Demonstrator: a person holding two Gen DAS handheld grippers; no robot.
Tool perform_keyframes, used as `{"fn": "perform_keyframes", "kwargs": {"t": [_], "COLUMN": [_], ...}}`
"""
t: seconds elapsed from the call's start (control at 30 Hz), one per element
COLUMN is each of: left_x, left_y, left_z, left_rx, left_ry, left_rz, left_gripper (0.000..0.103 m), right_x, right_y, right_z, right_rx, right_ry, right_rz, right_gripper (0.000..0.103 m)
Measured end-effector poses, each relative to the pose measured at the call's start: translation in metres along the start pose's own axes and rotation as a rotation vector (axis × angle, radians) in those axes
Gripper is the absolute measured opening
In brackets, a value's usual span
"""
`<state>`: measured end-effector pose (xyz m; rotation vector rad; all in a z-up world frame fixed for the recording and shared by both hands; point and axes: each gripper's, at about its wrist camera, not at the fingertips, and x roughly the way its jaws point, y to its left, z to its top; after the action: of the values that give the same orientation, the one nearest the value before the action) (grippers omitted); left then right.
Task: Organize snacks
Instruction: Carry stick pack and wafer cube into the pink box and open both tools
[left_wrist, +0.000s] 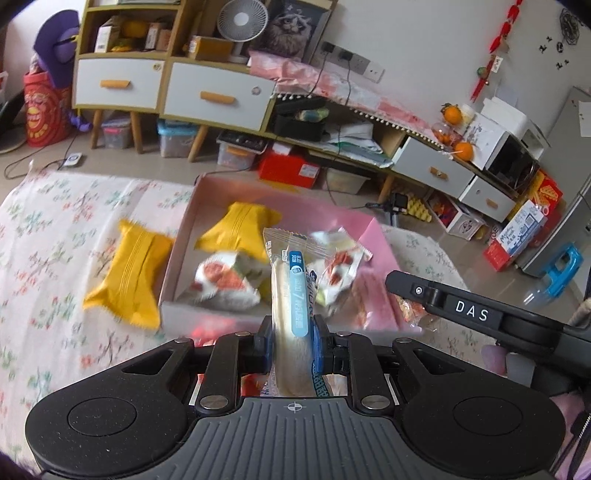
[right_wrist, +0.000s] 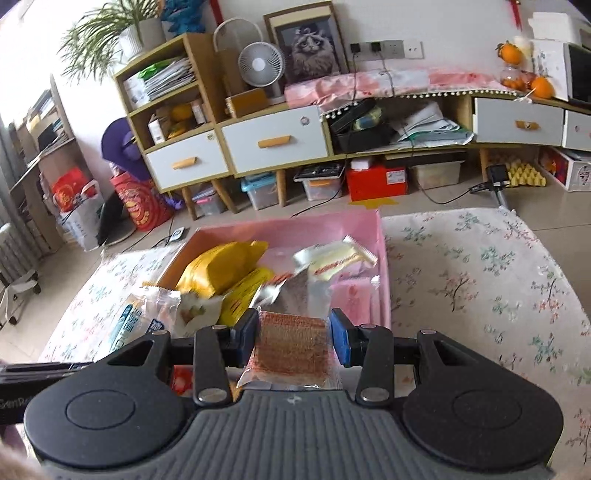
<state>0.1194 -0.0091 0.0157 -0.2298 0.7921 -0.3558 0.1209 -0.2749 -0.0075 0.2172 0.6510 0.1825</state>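
My left gripper (left_wrist: 291, 328) is shut on a long cream bread stick in a clear wrapper with a blue label (left_wrist: 290, 295), held upright over the near edge of the pink box (left_wrist: 373, 240). The box holds a yellow packet (left_wrist: 240, 225), a white-and-red packet (left_wrist: 225, 282) and a strawberry-print packet (left_wrist: 338, 271). Another yellow packet (left_wrist: 127, 271) lies on the floral cloth left of the box. My right gripper (right_wrist: 293, 330) stands open around a flat orange-brown wafer packet (right_wrist: 291, 345); its pads are apart from the packet's sides. The right gripper's body (left_wrist: 472, 314) shows at right in the left wrist view.
The pink box (right_wrist: 382, 236) sits on a floral cloth (right_wrist: 480, 280) over a low surface. In it lie a yellow bag (right_wrist: 221, 267), a silver packet (right_wrist: 299, 291) and a cream packet (right_wrist: 340, 260). Cabinets with drawers (right_wrist: 273, 142) and floor clutter stand behind.
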Motion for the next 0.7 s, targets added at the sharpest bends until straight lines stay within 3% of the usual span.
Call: {"fn": "perform_keyframes", "kwargs": {"t": [0.33, 0.7], "left_x": [0.05, 0.106], "left_y": [-0.01, -0.012], "left_z": [0.042, 0.056], "left_rx": [0.077, 0.105], "left_ry": [-0.013, 0.014], "left_rz": [-0.051, -0.022], "left_gripper": [0.018, 0.018], "right_x": [0.033, 0.054], "right_y": [-0.024, -0.038], "right_z": [0.022, 0.023], "right_rx": [0.053, 0.124], "right_ry": [-0.031, -0.02], "right_rz": [-0.014, 0.042], "right_gripper": [0.039, 0.039]}}
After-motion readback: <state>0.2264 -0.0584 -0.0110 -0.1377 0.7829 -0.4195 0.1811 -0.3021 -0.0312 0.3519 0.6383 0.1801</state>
